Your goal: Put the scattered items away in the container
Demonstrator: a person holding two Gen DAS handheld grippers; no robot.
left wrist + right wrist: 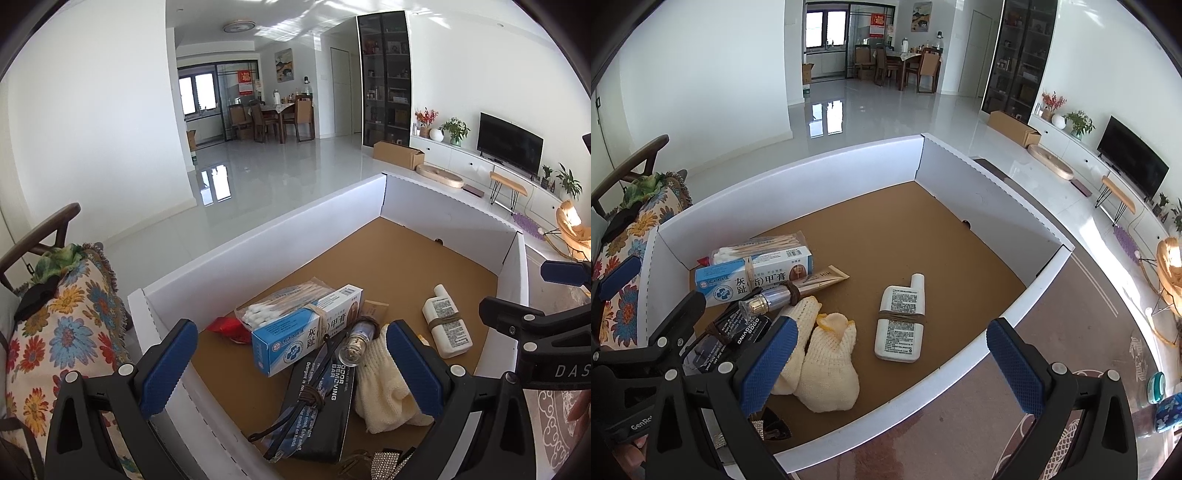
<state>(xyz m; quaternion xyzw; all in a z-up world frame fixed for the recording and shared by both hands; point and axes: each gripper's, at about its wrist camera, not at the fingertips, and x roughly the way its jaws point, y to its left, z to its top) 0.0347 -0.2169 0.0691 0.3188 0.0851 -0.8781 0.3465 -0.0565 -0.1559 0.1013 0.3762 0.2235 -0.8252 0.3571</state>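
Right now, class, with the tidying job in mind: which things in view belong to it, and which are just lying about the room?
Part of the job:
white box
white bottle
cream gloves
blue carton
cotton swabs
left gripper, open
right gripper, open

Just lying about:
television
dining table
brown carton

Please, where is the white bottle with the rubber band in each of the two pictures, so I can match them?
Left wrist: the white bottle lies at the right on the box floor, beyond the right blue finger.
Right wrist: the bottle lies near centre, right of the cream gloves.
Shared landmark: the blue-and-white medicine box, left of the bottle in both views.
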